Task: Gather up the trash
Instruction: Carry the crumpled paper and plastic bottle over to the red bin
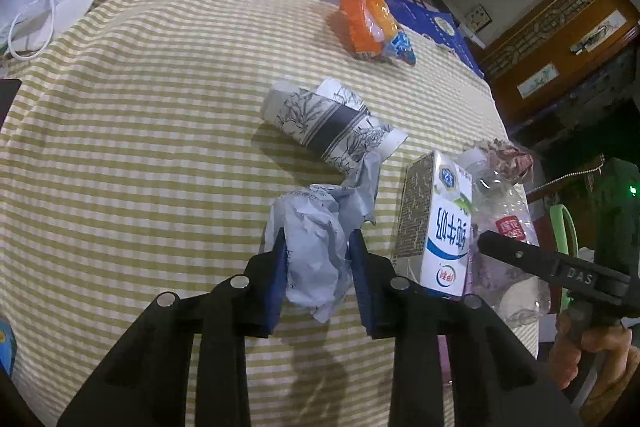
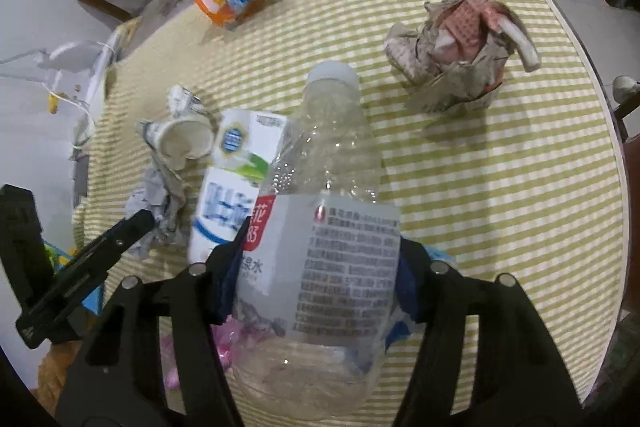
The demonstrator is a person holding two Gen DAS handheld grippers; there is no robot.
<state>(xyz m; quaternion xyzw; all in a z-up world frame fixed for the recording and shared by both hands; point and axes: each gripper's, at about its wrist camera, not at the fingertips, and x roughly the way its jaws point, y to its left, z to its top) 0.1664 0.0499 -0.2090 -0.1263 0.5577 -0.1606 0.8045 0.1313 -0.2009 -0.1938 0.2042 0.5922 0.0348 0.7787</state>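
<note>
- Left gripper (image 1: 316,267): fingers pinched onto crumpled grey-white paper wad (image 1: 316,243) on striped desk (image 1: 140,147).
- Right gripper (image 2: 320,275): fingers astride clear plastic water bottle (image 2: 332,227), closing on its labelled middle; long axis runs away from them.

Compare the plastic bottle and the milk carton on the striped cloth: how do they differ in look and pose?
The plastic bottle is clear and rounded; the milk carton is opaque, white and blue, and box-shaped. The bottle sits between the right tool's pads, while nothing grips the carton. The bottle has a white cap; the carton shows none. Both carry printed labels and sit side by side on the striped tablecloth.
</note>
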